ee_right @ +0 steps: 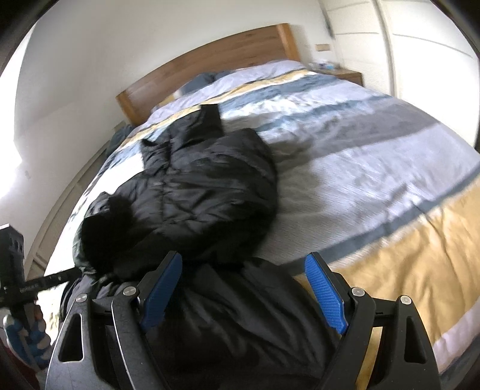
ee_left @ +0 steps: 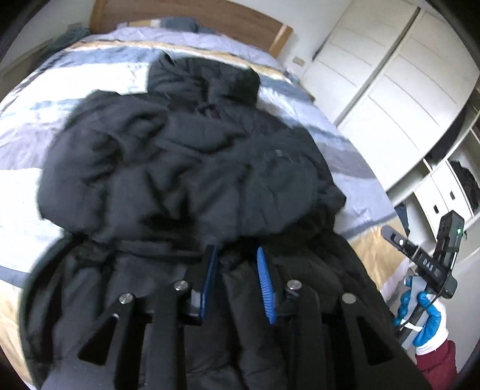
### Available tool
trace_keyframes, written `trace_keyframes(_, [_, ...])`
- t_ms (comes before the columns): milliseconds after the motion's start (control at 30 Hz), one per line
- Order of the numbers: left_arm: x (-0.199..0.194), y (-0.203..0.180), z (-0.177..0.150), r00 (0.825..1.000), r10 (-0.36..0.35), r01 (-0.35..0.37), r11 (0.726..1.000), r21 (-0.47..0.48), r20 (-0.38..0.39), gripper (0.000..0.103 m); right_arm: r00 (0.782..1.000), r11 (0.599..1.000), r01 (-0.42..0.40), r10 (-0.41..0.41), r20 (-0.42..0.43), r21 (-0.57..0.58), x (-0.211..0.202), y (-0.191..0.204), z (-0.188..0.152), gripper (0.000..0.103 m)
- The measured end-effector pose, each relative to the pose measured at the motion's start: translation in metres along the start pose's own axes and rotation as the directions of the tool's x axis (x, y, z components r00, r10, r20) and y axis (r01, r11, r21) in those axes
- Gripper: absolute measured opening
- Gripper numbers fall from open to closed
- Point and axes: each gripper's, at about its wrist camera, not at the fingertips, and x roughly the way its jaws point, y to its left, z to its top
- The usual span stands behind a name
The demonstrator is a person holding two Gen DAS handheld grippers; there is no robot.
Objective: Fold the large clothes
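In the left wrist view, a black padded coat (ee_left: 186, 156) is seen spread along a striped bed cover (ee_left: 36, 192), its hood end toward the far wooden headboard (ee_left: 186, 13) and its hem end nearest the camera. The left gripper (ee_left: 237, 270) hangs over the near part of the coat with its blue pads (ee_left: 265, 288) set a little apart; dark fabric lies between them, but it does not appear to be pinched, though the blur makes this uncertain. At the right edge a gloved hand (ee_left: 420, 312) is seen on the handle of the other tool, off the bed's right side and in front of a white wardrobe (ee_left: 390, 84).

In the right wrist view, the coat (ee_right: 192, 192) is seen on the left half of the bed, bunched into a thick, glossy, quilted mound, with bare cover to the right. The right gripper (ee_right: 243, 288) is held with its jaws wide apart over the near fold of the coat, nothing being clamped.

The garment is judged to be soft, bulky and springy: light for its size, yet likely to puff back out of a fold. Its shiny shell is probably slippery, so a thin pinch may slide off. A firmer hold is expected at a seam, the hem or a cuff, where the layers are stitched together.
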Motion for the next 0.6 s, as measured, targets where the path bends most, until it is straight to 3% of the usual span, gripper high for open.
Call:
trace_keyframes(100, [-0.022, 0.029, 0.02, 0.998, 0.05, -0.049, 0.998, -0.028, 0.038, 0.027, 0.999, 0.996, -0.043, 0.043, -0.009, -0.074, 0.005, 0.034, 0.01, 0.083])
trace_keyframes(167, [-0.03, 0.053, 0.037, 0.991, 0.124, -0.121, 0.991, -0.047, 0.055, 0.027, 0.996, 0.988, -0.093, 0.091, -0.016, -0.127, 0.01, 0.062, 0.018, 0.083])
trace_keyframes(267, [-0.036, 0.085, 0.059, 0.979, 0.193, -0.188, 0.979, -0.075, 0.068, 0.027, 0.983, 0.957, -0.182, 0.18, -0.033, -0.225, 0.022, 0.121, 0.034, 0.083])
trace_keyframes(467, [-0.025, 0.121, 0.093, 0.974, 0.213, -0.204, 0.972, -0.115, 0.075, 0.027, 0.942, 0.88, -0.334, 0.318, -0.104, -0.338, 0.057, 0.215, 0.043, 0.083])
trace_keyframes(533, [-0.009, 0.128, 0.097, 0.975, 0.216, -0.208, 0.97, -0.125, 0.055, 0.027, 0.936, 0.87, -0.352, 0.323, -0.141, -0.345, 0.078, 0.231, 0.041, 0.082])
trace_keyframes(600, [0.007, 0.134, 0.093, 0.976, 0.218, -0.214, 0.968, -0.131, 0.023, 0.027, 0.943, 0.871, -0.33, 0.285, -0.171, -0.364, 0.102, 0.238, 0.036, 0.082])
